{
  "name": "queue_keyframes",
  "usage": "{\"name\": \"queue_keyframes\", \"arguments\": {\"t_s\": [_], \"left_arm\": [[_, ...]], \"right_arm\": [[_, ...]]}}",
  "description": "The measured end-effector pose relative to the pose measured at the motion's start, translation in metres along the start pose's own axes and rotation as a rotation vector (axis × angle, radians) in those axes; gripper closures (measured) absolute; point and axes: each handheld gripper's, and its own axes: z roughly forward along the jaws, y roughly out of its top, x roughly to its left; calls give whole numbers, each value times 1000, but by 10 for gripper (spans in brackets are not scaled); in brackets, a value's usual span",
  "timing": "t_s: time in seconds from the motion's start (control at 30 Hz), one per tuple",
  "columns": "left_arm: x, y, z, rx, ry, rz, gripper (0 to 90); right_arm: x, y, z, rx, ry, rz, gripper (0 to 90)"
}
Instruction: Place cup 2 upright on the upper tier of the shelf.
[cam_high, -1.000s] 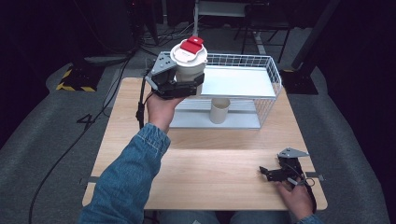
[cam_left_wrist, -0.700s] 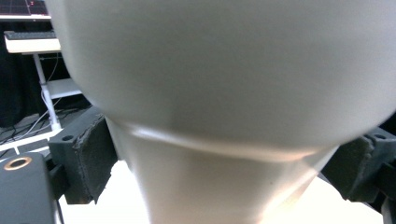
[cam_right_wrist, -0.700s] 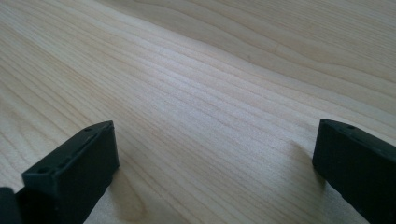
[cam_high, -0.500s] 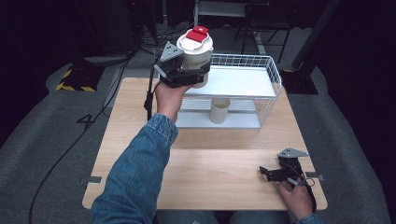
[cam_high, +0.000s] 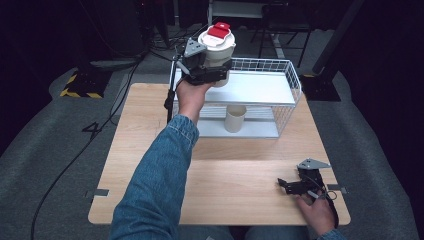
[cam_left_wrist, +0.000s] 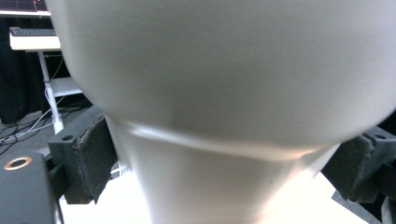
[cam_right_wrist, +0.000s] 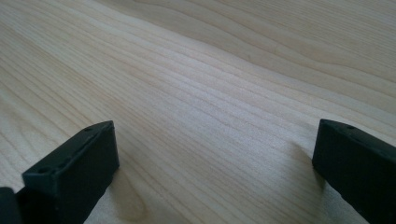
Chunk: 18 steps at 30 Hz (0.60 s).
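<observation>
One white cup (cam_high: 218, 50) with a white lid and a red tab on top is held in your left tongs (cam_high: 207, 70), raised in the air over the left end of the wire shelf's (cam_high: 260, 87) upper deck. The cup stands nearly upright. In the left gripper view, the two padded jaws press on the cup's (cam_left_wrist: 215, 116) narrow lower wall from both sides, just under the wide lid rim, so these tongs are closed around it. No brand, label or writing can be read on the cup or on its red tab.

Below, on the lower deck of the white shelf, a second cup (cam_high: 234, 118), beige and without lid, stands upright and well apart from the raised one.

Your right tongs (cam_high: 292, 184) rest low on the wooden counter (cam_high: 235, 170) near its right front corner, far from the shelf. In the right gripper view, their jaws stand wide apart with nothing but wood grain between them.
</observation>
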Motion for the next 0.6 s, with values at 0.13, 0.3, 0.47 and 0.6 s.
{"name": "queue_keyframes", "arguments": {"t_s": [0.13,0.3,0.47,0.6], "left_arm": [[-1,1,11,-3,3,-6,107],[-6,1,25,25,16,21,107],[-10,-2,36,23,12,1,107],[-12,-5,43,35,11,-7,107]], "right_arm": [[0,0,0,0,0,1,4],[0,0,0,0,0,1,4],[0,0,0,0,0,1,4],[0,0,0,0,0,0,4]]}}
